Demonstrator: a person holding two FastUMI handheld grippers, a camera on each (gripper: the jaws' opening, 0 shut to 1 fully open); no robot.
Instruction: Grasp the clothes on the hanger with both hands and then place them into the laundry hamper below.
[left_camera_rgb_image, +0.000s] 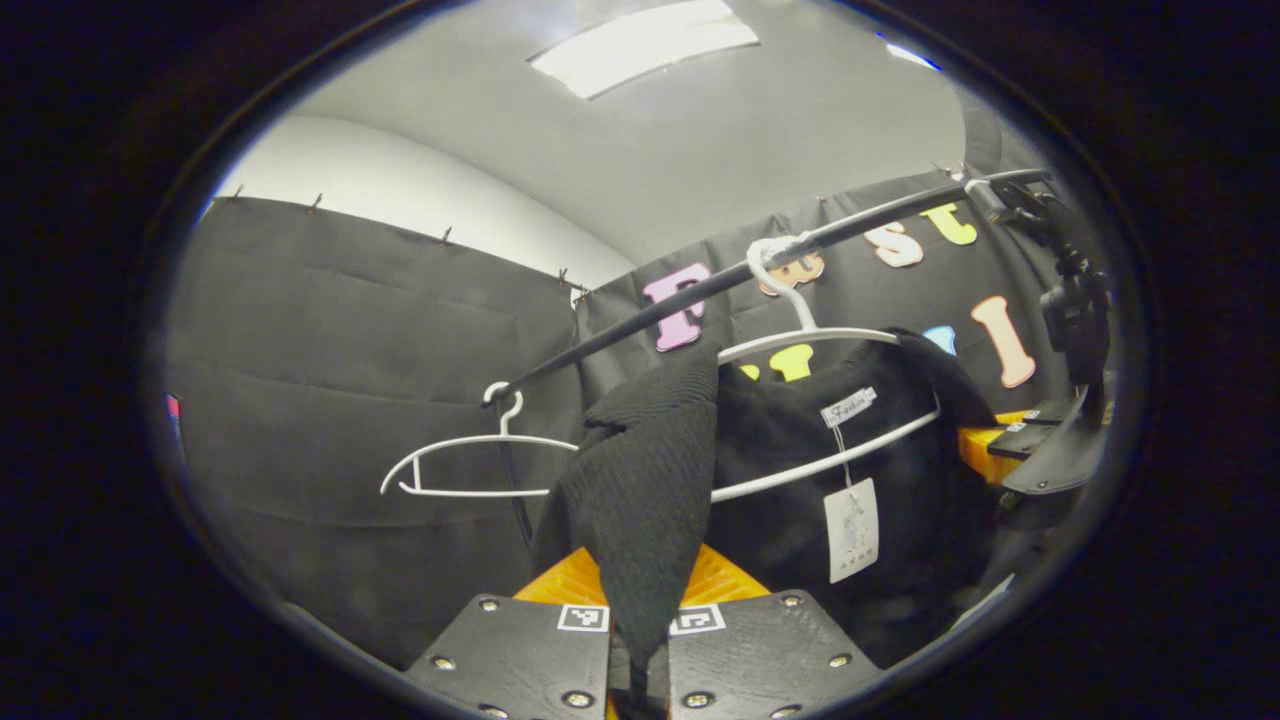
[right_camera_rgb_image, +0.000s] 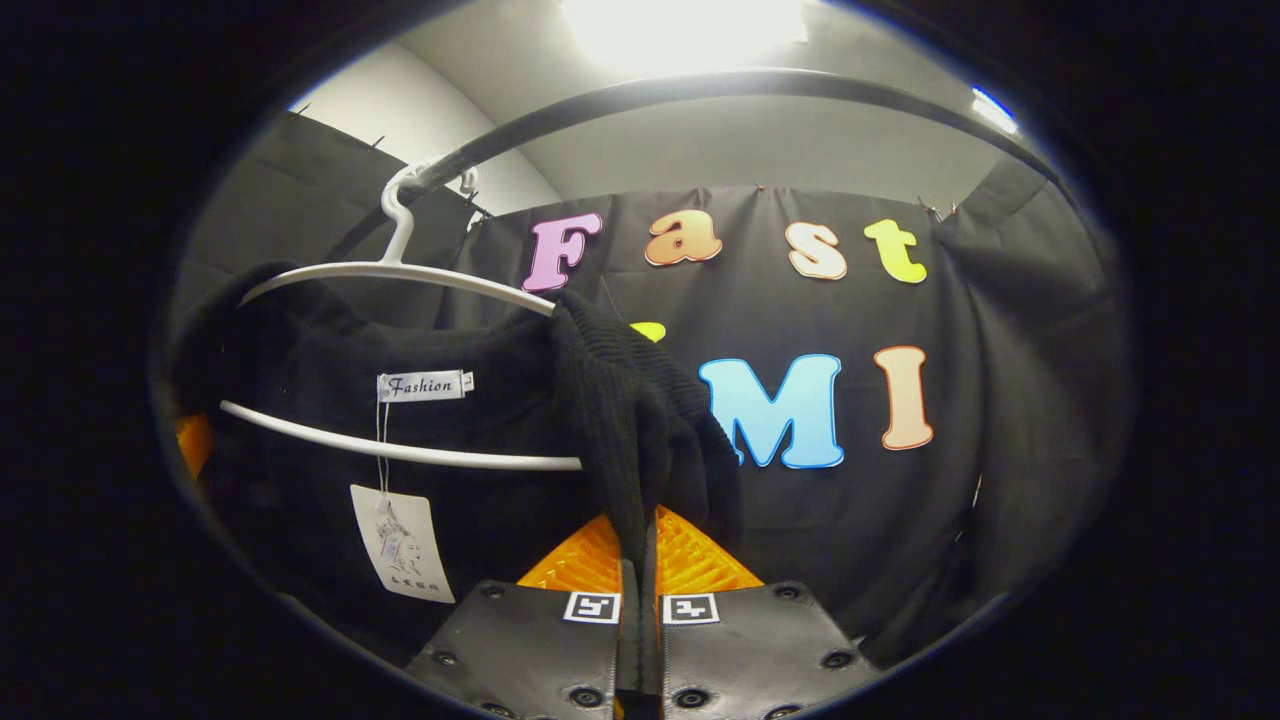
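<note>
Under the black rail (left_camera_rgb_image: 700, 290), a black knitted garment (left_camera_rgb_image: 800, 450) hung on a white hanger (left_camera_rgb_image: 800, 335), its hook over the rail toward one o'clock in the left gripper view. The left tongs (left_camera_rgb_image: 638, 640) were drawn nearly together on a fold of that garment's near shoulder, the cloth pinched between both fingers (left_camera_rgb_image: 520, 655) and trailing up toward twelve o'clock; the very tips of the fingers were cut off at the lower edge. In the right gripper view the right tongs (right_camera_rgb_image: 638, 620) were likewise closed to a narrow slit on a fold of the same garment (right_camera_rgb_image: 450, 430), at the end of the hanger (right_camera_rgb_image: 400, 270) nearest them. The garment's lower part ran out of sight at six o'clock in both views, so its full length could not be made out. Two paper items showed on it: a sewn neck label (right_camera_rgb_image: 425, 385) and a hanging tag (right_camera_rgb_image: 400, 545) on a string, its print too small to read. Two hangers could be counted in the left gripper view, the second, an empty hanger (left_camera_rgb_image: 470, 465), at nine o'clock farther along the rail. At three o'clock in that view the other gripper appeared partly, dark and cut off by the edge.
</note>
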